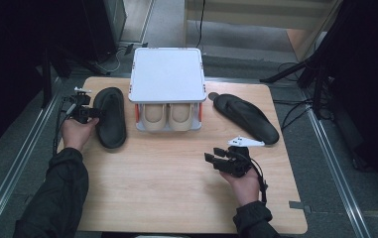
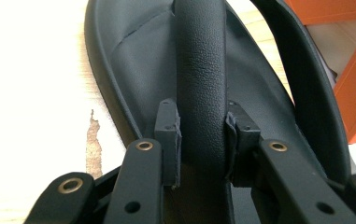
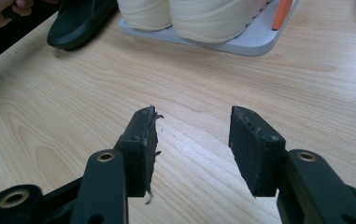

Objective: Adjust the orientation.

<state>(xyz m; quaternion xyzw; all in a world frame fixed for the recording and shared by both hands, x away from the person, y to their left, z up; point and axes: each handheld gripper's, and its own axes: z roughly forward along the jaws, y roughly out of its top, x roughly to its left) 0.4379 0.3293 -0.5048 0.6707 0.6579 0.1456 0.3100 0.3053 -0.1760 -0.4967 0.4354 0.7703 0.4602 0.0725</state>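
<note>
The left claw (image 1: pixel 96 113) is clamped on the strap (image 2: pixel 200 79) of a black sandal (image 1: pixel 110 117) that lies on the left part of the wooden desk (image 1: pixel 166 193), just beside a white two-tier shoe rack (image 1: pixel 167 74). In the left gripper view the two pads (image 2: pixel 168 135) press against either side of the thick, grained strap, with the sandal's dark footbed spreading out beneath it. The sandal's sole rests flat on the desk.

The right claw (image 1: pixel 215 154) stands apart with nothing between its pads, held above bare wood near the front right of the desk; in its own view the grain of the desk shows through the gap. A second black sandal (image 1: pixel 246 118) lies on the right, angled, well apart from the first and close beyond the right claw.

Under the rack's white top sits a pair of cream shoes (image 1: pixel 167 117), toes pointing toward the person, between orange uprights. The person's dark sleeves come in from the near edge.
</note>
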